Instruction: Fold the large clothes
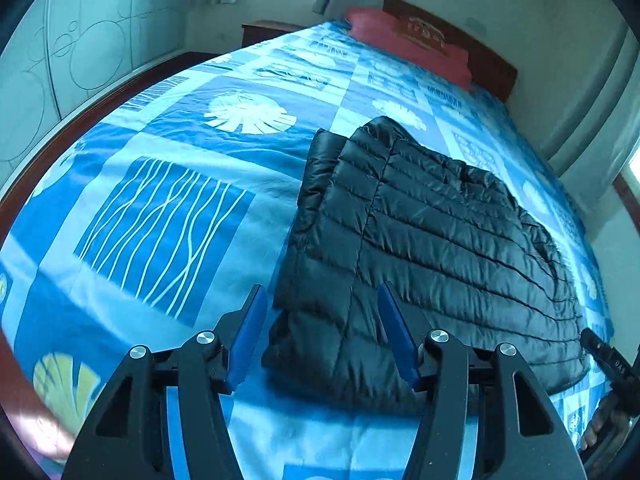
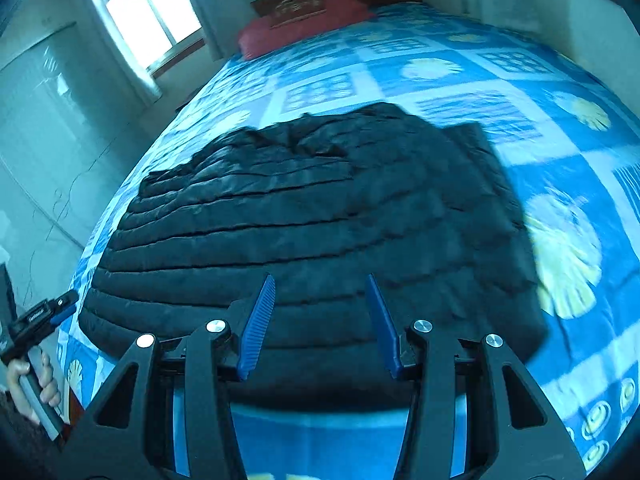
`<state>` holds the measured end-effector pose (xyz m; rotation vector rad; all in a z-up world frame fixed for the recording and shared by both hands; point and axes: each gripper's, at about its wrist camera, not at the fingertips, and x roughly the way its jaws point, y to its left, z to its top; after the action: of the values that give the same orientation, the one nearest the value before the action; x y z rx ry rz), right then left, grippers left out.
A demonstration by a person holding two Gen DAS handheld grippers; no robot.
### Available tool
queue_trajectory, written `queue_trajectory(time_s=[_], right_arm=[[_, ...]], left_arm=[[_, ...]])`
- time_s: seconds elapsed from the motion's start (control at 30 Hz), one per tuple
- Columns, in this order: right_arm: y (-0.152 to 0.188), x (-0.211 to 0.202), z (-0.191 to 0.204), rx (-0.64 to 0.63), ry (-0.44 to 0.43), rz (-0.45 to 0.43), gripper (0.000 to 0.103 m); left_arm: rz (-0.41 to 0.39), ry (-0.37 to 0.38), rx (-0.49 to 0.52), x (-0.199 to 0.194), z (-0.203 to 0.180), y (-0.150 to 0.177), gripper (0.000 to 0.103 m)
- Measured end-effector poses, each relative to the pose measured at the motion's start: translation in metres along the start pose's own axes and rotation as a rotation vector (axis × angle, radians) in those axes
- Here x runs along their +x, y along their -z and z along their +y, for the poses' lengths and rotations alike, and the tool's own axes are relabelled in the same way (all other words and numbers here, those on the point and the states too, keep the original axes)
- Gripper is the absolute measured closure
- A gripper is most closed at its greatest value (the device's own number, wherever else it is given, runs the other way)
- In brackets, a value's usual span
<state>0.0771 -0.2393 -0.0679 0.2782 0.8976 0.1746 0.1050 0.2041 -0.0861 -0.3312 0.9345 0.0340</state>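
A black quilted puffer jacket [image 1: 440, 220] [image 2: 320, 208] lies flat on the bed, one side folded over its middle. My left gripper [image 1: 321, 287] hovers over the jacket's near left corner, jaws apart and nothing between the blue pads. My right gripper [image 2: 321, 278] hangs above the jacket's near hem, open as well, its pads clear of the cloth. Each wrist view catches the other gripper at its edge: the right gripper [image 1: 608, 356] by the jacket's right hem, the left gripper [image 2: 44, 312] in a hand [image 2: 36, 384] off the bed's left side.
The bed carries a blue patterned sheet [image 1: 160, 220] [image 2: 460, 72], with a red pillow [image 1: 400, 40] [image 2: 304, 24] against a wooden headboard [image 1: 492, 68]. A pale wardrobe [image 1: 60, 60] lines one wall and a nightstand [image 1: 264, 30] stands beneath a window [image 2: 148, 8].
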Motion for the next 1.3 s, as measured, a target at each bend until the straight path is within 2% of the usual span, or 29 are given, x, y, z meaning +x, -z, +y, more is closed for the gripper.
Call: queue_trajectory(time_s=[0.33,0.57,0.8,0.83,1.03,1.13,1.27,1.3], right_arm=[[-0.045,0.07,0.087,-0.142,-0.02,0.024,0.056],[-0.037,0.131,0.098,-0.176,0.069,0.116,0.055],[-0.031,0.142,0.098,-0.185,0.088,0.119,0.055],[-0.03,0.142,0.097,-0.184,0.087,0.116,0.055],[-0.027,0.141,0.099,-0.195,0.093,0.098,0.055],[-0.024,0.14,0.1,-0.195,0.092,0.094,0.055],[-0.023,0.14,0.101,-0.2,0.097,0.087,0.055],[-0.022,0.14,0.101,-0.202,0.099,0.084,0.055]], left_arm=[[0.037,-0.031,0.05,0.036,-0.003,-0.039,0.046],[0.074,-0.027,0.058,0.064,-0.006,-0.054,0.046],[0.117,0.001,0.055,0.087,-0.009,-0.065,0.045],[0.122,0.002,0.054,0.09,-0.009,-0.067,0.041],[0.163,0.018,0.061,0.108,-0.01,-0.068,0.03],[0.188,0.058,0.051,0.12,-0.005,-0.065,0.03],[0.208,0.118,0.038,0.129,-0.002,-0.062,0.039],[0.21,0.124,0.046,0.128,-0.003,-0.061,0.046]])
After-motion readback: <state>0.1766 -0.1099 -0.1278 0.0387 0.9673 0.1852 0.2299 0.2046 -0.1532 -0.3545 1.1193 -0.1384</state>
